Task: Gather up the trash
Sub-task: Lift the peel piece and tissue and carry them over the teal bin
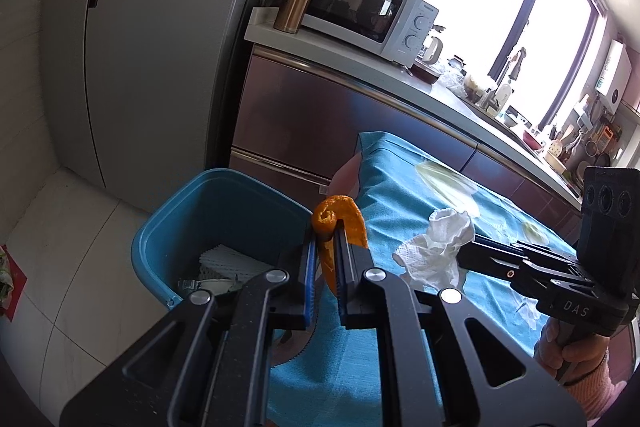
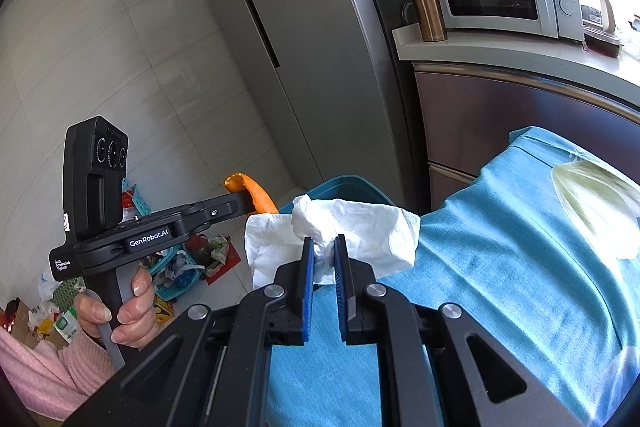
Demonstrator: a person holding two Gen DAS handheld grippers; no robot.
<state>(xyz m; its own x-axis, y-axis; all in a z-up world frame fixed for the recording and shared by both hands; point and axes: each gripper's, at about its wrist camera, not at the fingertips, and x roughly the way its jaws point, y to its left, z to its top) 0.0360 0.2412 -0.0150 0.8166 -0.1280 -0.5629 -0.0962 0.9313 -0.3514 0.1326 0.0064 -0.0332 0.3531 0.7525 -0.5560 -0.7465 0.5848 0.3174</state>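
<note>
Two pieces of trash are held above the table's edge: the left gripper [image 1: 324, 247] clamps an orange peel [image 1: 340, 223] beside the blue bin [image 1: 224, 195], the right gripper [image 2: 323, 259] pinches a crumpled tissue [image 2: 348, 227]. Neither is dropped yet; pale leaf scraps [image 2: 592, 203] remain on the blue tablecloth [image 2: 500, 267].

Both grippers are black, angular linkages with round silver pivot screws and blue finger pads [image 2: 308, 287]. The left gripper [image 2: 240, 197] reads "GenRobot.AI". The person wears a pink knit sleeve [image 2: 48, 367].
</note>
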